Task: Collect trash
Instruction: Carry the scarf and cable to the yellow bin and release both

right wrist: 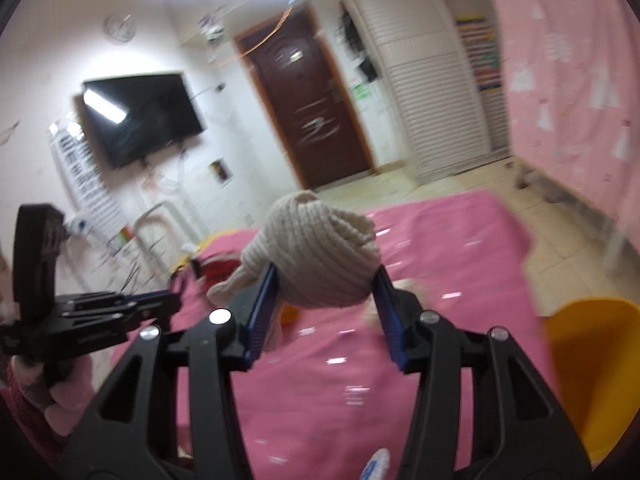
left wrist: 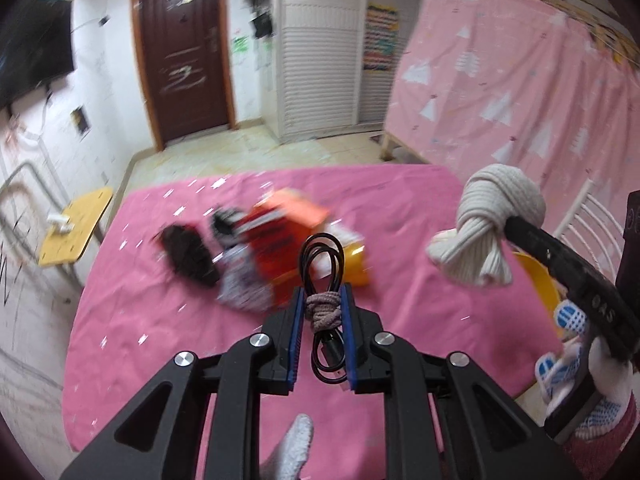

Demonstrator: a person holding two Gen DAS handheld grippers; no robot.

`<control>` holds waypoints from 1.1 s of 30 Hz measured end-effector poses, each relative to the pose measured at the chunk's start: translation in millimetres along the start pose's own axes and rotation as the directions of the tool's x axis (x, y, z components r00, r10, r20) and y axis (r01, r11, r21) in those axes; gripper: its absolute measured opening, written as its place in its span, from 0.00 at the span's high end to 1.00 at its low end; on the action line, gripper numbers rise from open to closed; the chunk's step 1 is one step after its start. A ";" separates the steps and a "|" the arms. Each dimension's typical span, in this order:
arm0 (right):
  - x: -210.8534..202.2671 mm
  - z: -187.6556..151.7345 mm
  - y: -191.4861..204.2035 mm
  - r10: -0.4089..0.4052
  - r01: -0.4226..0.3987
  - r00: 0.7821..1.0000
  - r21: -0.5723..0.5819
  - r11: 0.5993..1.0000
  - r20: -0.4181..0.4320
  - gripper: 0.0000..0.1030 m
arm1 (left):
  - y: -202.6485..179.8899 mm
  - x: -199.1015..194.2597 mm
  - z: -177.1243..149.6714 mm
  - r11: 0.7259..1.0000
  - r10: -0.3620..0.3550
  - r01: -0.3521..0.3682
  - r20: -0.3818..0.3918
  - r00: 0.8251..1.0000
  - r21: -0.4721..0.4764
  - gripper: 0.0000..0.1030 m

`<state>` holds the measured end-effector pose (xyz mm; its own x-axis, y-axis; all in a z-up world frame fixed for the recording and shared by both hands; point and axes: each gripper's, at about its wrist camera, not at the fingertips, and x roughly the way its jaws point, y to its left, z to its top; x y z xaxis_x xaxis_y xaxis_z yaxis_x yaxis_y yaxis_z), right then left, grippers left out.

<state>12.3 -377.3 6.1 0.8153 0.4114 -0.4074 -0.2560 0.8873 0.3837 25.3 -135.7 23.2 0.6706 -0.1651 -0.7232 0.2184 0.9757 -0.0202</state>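
My left gripper (left wrist: 323,304) is shut on a coiled black cable (left wrist: 323,264) tied with a grey-brown band, held above the pink table (left wrist: 160,320). My right gripper (right wrist: 326,280) is shut on a knotted cream knit sock bundle (right wrist: 316,248), held in the air; that bundle also shows in the left wrist view (left wrist: 484,224) at the right. On the table lie an orange packet (left wrist: 288,220), a dark object (left wrist: 188,254) and a patterned wrapper (left wrist: 244,288), all blurred. The left gripper appears at the left of the right wrist view (right wrist: 120,308).
A yellow bin (right wrist: 592,364) stands at the table's right edge, also in the left wrist view (left wrist: 540,284). A small yellow side table (left wrist: 76,228) is at the left. A pink curtain (left wrist: 520,92), a brown door (left wrist: 184,52) and a wall television (right wrist: 140,116) surround the room.
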 end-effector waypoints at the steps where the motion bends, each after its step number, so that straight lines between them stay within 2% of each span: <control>1: -8.8 1.3 -9.4 -0.032 0.032 0.999 0.012 0.999 0.021 0.55 | -13.1 -0.4 5.5 1.000 -0.015 0.015 0.009 1.000 0.023 0.91; 5: -41.3 4.0 -49.7 -0.181 0.177 0.980 0.056 0.983 0.082 0.55 | -52.4 1.3 20.4 0.994 -0.080 0.078 0.024 0.997 0.077 0.91; 6: -49.3 4.2 -61.9 -0.229 0.223 0.969 0.070 0.972 0.091 0.55 | -62.0 2.2 23.3 0.991 -0.100 0.097 0.026 0.995 0.087 0.91; 12: -79.8 -4.4 -116.9 -0.400 0.384 0.910 0.141 0.912 0.112 0.52 | -125.1 8.6 48.1 0.961 -0.235 0.225 0.044 0.971 0.162 0.91; 14: -76.0 -5.3 -134.6 -0.413 0.400 0.907 0.143 0.905 0.076 0.46 | -147.1 13.9 56.3 0.947 -0.278 0.267 0.040 0.960 0.177 0.91; 15: -72.3 -11.5 -145.3 -0.429 0.421 0.903 0.138 0.896 0.032 0.34 | -156.2 16.8 59.4 0.942 -0.292 0.280 0.039 0.956 0.184 0.91; 16: -70.8 -14.8 -151.8 -0.450 0.443 0.893 0.146 0.885 0.018 0.27 | -167.8 18.5 61.2 0.935 -0.309 0.297 0.035 0.950 0.193 0.91; 20: -87.9 -18.3 -173.3 -0.480 0.461 0.876 0.211 0.862 0.046 0.26 | -214.8 25.5 63.0 0.907 -0.360 0.348 0.011 0.933 0.237 0.91; 22: -98.3 -16.5 -182.3 -0.491 0.462 0.869 0.243 0.853 0.067 0.20 | -237.9 27.8 60.9 0.891 -0.383 0.369 0.002 0.924 0.265 0.91; 26: -116.1 -15.7 -199.1 -0.492 0.444 0.865 0.309 0.841 0.094 0.18 | -276.8 36.6 57.2 0.874 -0.396 0.382 -0.015 0.918 0.301 0.89; 27: -118.1 -15.0 -200.5 -0.490 0.439 0.866 0.319 0.840 0.098 0.18 | -284.4 39.5 57.1 0.872 -0.394 0.382 -0.023 0.919 0.305 0.85; 29: -122.6 -13.3 -204.2 -0.485 0.427 0.868 0.337 0.839 0.108 0.18 | -298.6 48.0 57.4 0.874 -0.381 0.373 -0.040 0.924 0.311 0.66; 30: -124.8 -13.0 -206.5 -0.484 0.424 0.868 0.343 0.838 0.112 0.17 | -300.9 50.7 58.0 0.878 -0.372 0.363 -0.034 0.928 0.311 0.50; 31: -126.6 -13.0 -208.2 -0.484 0.422 0.867 0.348 0.837 0.115 0.17 | -304.6 53.8 58.5 0.886 -0.357 0.346 -0.020 0.934 0.309 0.43; 33: -128.1 -12.8 -209.5 -0.478 0.411 0.870 0.356 0.839 0.121 0.17 | -305.3 57.4 59.1 0.895 -0.342 0.332 -0.017 0.939 0.299 0.42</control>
<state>-45.1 -613.2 -32.7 0.8944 -0.0910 -0.4379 0.3055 0.8394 0.4494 39.0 -451.6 28.7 0.5431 -0.4867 -0.6842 0.6296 0.7752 -0.0518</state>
